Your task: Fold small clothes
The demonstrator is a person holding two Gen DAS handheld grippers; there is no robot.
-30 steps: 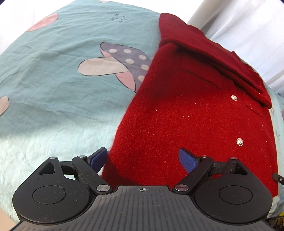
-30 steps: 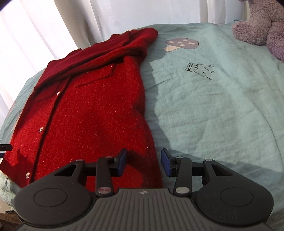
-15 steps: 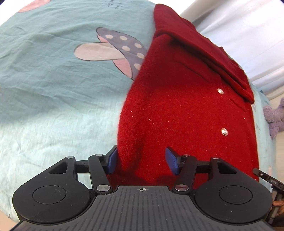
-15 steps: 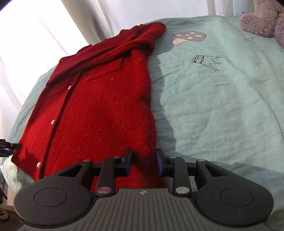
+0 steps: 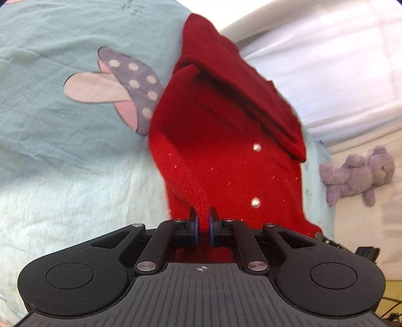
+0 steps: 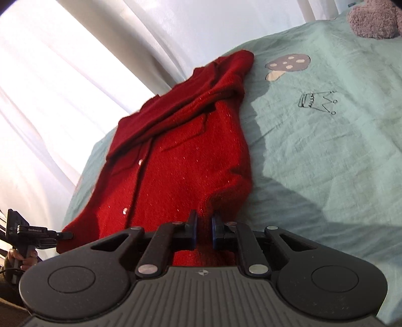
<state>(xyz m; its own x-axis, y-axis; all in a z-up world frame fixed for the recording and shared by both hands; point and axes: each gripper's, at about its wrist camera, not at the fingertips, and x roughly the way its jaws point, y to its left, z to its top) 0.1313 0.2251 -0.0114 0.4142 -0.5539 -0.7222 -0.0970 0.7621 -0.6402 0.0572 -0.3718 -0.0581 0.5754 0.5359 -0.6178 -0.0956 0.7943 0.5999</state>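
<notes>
Since a second ago both our grippers have closed and lifted the hem of the red cardigan (image 5: 226,156), which lies on the teal bedsheet (image 5: 62,163). Our left gripper (image 5: 203,218) clenches one hem corner, our right gripper (image 6: 204,221) the other. A purple teddy bear (image 5: 356,173) sits beyond.

Both grippers' jaws clamped tight

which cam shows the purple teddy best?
Left wrist: the purple teddy shows whole, lying beyond the red cardigan. Right wrist catches only a cropped part at the top corner.
</notes>
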